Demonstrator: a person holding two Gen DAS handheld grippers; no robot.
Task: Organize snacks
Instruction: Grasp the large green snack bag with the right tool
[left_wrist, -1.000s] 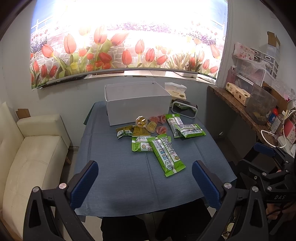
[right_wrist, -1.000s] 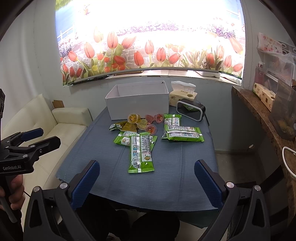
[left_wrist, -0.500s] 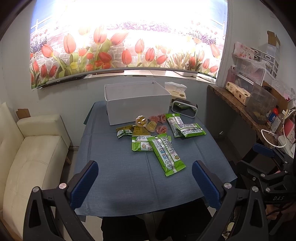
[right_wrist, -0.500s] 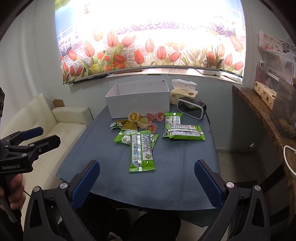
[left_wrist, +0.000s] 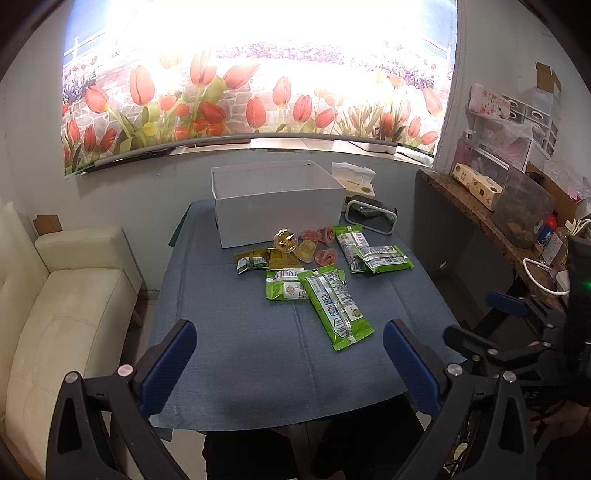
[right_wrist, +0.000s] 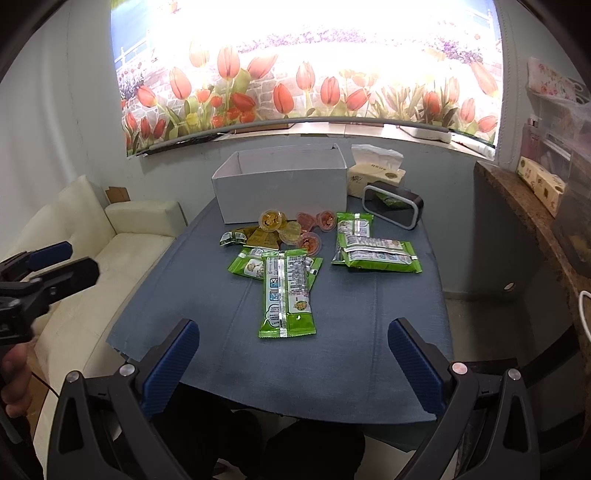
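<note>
Snacks lie mid-table on a blue cloth (left_wrist: 229, 332): several green packets, the nearest a long one (left_wrist: 334, 308) (right_wrist: 287, 293), two more at the right (left_wrist: 373, 253) (right_wrist: 373, 249), small olive packets (left_wrist: 264, 258), and jelly cups (left_wrist: 286, 240) (right_wrist: 271, 219). An open white box (left_wrist: 277, 208) (right_wrist: 282, 188) stands behind them. My left gripper (left_wrist: 291, 363) is open and empty, above the table's near edge. My right gripper (right_wrist: 293, 363) is also open and empty, short of the long packet.
A tissue box (right_wrist: 376, 175) and a black-and-white clock (right_wrist: 391, 205) stand right of the white box. A cream sofa (left_wrist: 62, 295) is at the left. A cluttered wooden shelf (left_wrist: 491, 214) runs along the right. A tulip mural covers the back wall.
My right gripper has moved slightly forward toward the table. My left gripper has barely moved.
</note>
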